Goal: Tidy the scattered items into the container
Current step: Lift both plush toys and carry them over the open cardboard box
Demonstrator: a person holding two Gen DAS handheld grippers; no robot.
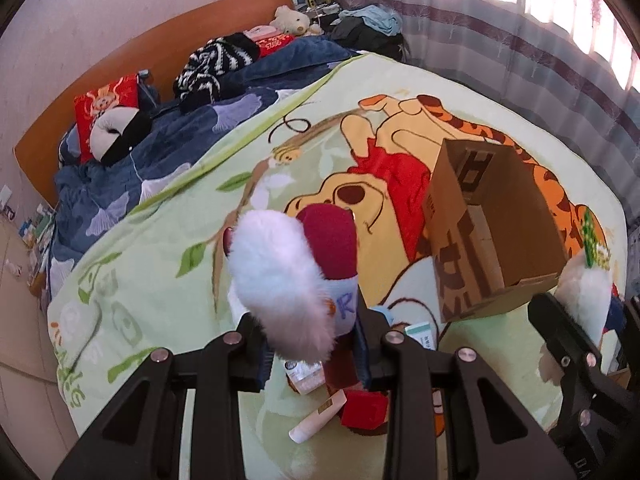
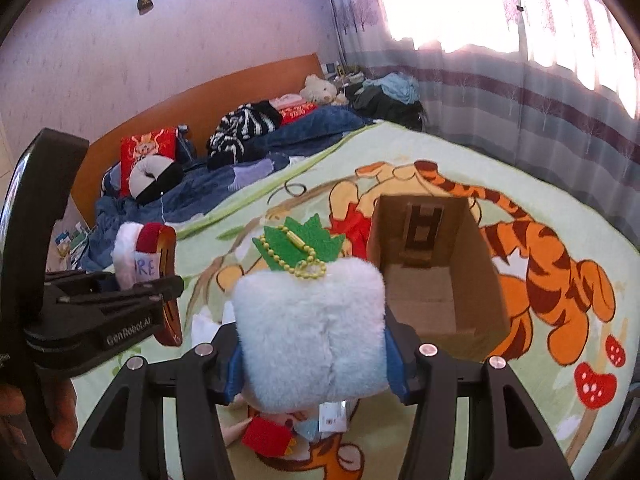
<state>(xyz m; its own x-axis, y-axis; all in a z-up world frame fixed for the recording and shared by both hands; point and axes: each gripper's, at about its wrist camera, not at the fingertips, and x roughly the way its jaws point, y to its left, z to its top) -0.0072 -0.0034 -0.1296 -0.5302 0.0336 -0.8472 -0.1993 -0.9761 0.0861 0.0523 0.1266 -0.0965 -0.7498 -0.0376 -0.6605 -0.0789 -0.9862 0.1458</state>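
Note:
My left gripper [image 1: 312,344] is shut on a white-and-red plush toy [image 1: 292,272] and holds it above the blanket; the toy also shows in the right wrist view [image 2: 140,256]. My right gripper [image 2: 312,356] is shut on a white fluffy plush with a green crown [image 2: 308,320], held just left of the open cardboard box [image 2: 432,276]. The box [image 1: 492,232] stands on the bed, and its inside looks bare. A white tube [image 1: 316,416], a red block [image 1: 364,412] and small packets [image 1: 304,376] lie on the blanket below my left gripper.
The bed has a green cartoon blanket [image 1: 160,280], a blue quilt [image 1: 160,160], pillows and soft toys by the wooden headboard [image 2: 224,92]. Curtains [image 2: 540,112] hang along the right. Floor with clutter lies at far left [image 1: 24,248].

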